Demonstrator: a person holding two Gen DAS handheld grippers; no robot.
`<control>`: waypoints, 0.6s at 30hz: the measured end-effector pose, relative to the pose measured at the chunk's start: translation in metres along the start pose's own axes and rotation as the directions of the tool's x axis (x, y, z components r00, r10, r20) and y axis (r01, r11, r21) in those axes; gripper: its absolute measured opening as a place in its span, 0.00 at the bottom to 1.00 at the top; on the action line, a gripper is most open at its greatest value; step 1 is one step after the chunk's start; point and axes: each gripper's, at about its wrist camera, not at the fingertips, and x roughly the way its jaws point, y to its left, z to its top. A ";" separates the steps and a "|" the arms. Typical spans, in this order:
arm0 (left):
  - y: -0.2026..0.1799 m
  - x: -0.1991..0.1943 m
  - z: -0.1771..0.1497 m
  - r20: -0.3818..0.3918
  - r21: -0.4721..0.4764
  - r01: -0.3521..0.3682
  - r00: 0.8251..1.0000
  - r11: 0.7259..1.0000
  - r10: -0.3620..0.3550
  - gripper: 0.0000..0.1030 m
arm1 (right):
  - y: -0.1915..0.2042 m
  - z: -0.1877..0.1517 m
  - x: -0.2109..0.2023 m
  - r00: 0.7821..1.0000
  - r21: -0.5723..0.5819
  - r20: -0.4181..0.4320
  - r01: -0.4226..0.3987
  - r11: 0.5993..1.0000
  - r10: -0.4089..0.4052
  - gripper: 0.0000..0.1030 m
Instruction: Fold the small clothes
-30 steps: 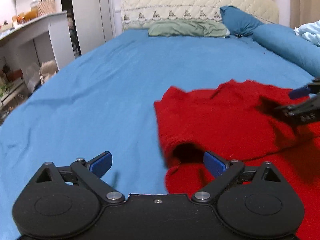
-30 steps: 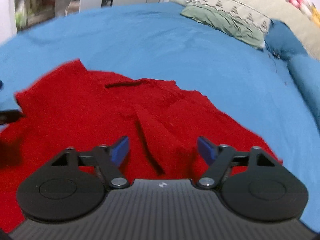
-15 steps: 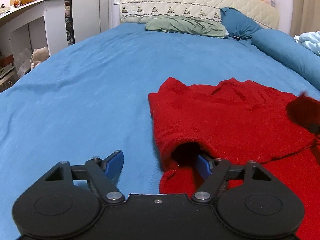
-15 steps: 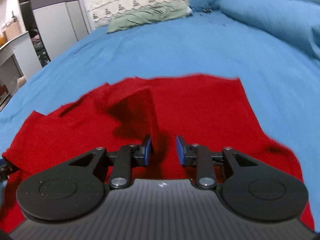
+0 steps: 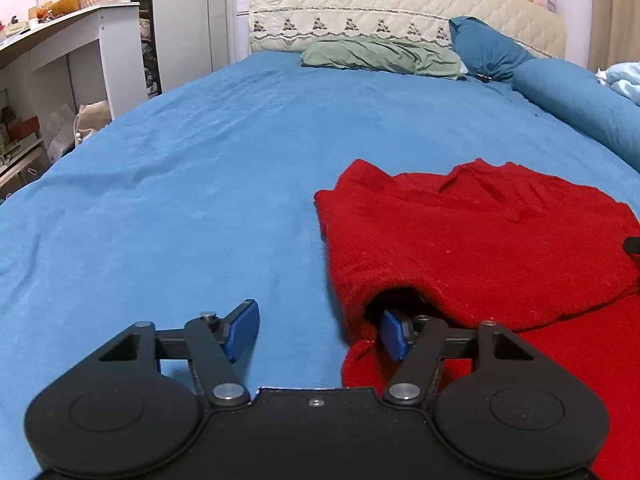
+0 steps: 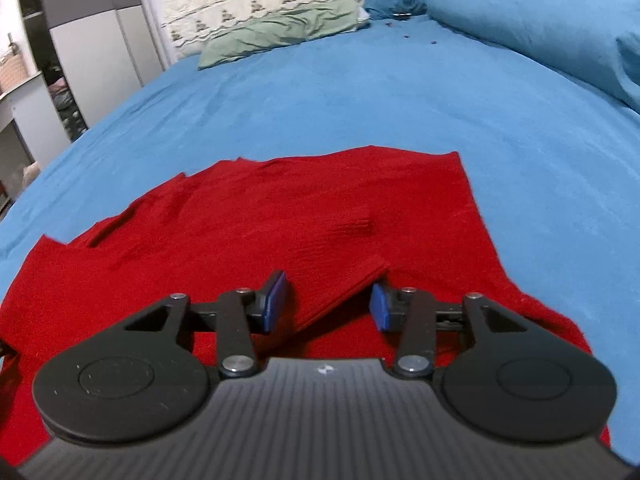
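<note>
A fold of the red garment (image 6: 320, 216) is judged underway; both hand-held grippers, left (image 5: 318, 330) and right (image 6: 326, 300), are released, so an edge must be pinched next

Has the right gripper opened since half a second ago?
Yes. The right gripper has opened; its fingers now stand apart around the folded flap edge of the red garment.
</note>
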 end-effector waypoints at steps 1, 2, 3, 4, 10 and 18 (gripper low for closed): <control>0.001 0.001 0.000 0.000 -0.006 0.004 1.000 1.000 -0.004 0.65 | -0.001 0.002 0.001 1.000 -0.009 -0.003 0.003 1.000 -0.003 0.30; 0.001 0.002 0.000 -0.001 -0.009 0.010 1.000 1.000 -0.010 0.63 | 0.001 0.005 0.001 1.000 -0.030 -0.003 0.010 0.999 -0.010 0.21; 0.000 0.003 0.000 -0.002 -0.008 0.014 1.000 1.000 -0.014 0.60 | 0.004 0.008 0.000 1.000 -0.052 -0.005 0.012 0.999 -0.013 0.20; -0.002 0.004 0.000 0.001 -0.001 0.017 1.000 1.000 -0.017 0.59 | 0.006 0.012 -0.005 1.000 -0.070 0.014 0.011 0.998 -0.010 0.20; -0.014 0.005 0.000 -0.004 0.032 0.074 0.997 0.997 -0.074 0.29 | -0.015 0.055 -0.046 0.980 -0.097 0.191 0.068 0.993 -0.049 0.20; -0.015 0.005 0.001 -0.041 0.057 0.057 0.998 0.997 -0.055 0.26 | -0.040 0.009 -0.009 0.992 -0.099 0.048 0.120 0.988 -0.115 0.21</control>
